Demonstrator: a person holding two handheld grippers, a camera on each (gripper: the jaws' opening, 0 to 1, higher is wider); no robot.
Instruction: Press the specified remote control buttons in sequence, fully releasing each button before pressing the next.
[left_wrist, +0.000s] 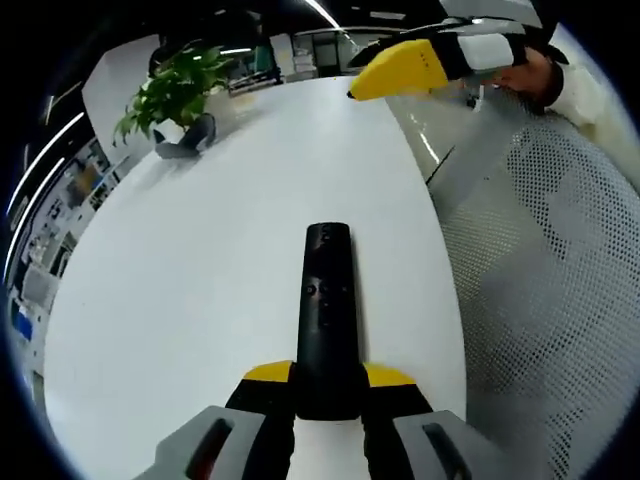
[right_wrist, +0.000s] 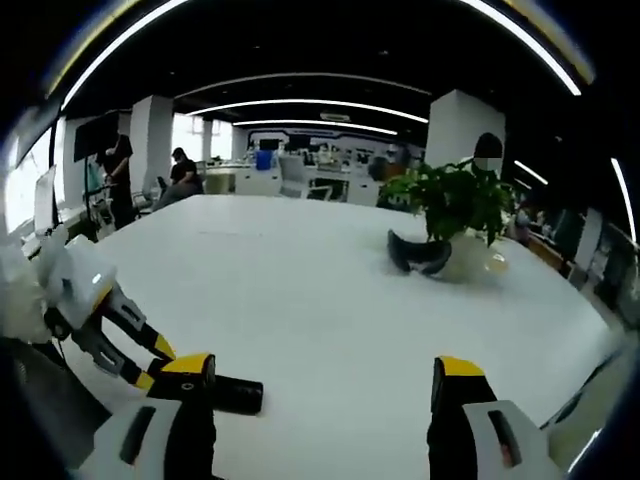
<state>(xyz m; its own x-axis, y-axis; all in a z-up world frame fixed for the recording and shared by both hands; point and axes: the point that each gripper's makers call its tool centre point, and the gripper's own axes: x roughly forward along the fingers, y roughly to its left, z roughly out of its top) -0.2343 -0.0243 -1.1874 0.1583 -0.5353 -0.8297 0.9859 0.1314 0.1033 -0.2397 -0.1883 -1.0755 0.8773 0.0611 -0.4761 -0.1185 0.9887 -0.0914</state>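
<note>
Remote control (left_wrist: 326, 310), black and slim, lies lengthwise along the left gripper view, its near end clamped between the two yellow-tipped jaws of the left claw (left_wrist: 328, 385). The rest of its body reaches out over the white worktop (left_wrist: 200, 290); small buttons sit on its upper face about halfway along, too small to tell apart. In the right gripper view the same remote shows as a short dark end at the lower left, partly behind that view's own left jaw, with the left claw's white and yellow body gripping it from the left edge.

The right claw (right_wrist: 325, 378) stands wide, its jaws well apart and nothing between them, only bare worktop. In the left gripper view it appears at the top right as a yellow pointed tip on a white body, held by a person's hand (left_wrist: 535, 72) in a white sleeve, well apart from the remote.

A potted plant (right_wrist: 455, 205) with green leaves stands on the far part of the worktop, and a dark curved object (right_wrist: 420, 255) lies just beside its pot. A mesh chair back (left_wrist: 560, 260) sits off the worktop's right edge in the left gripper view. Two people (right_wrist: 150, 175) stand in the office far behind.
</note>
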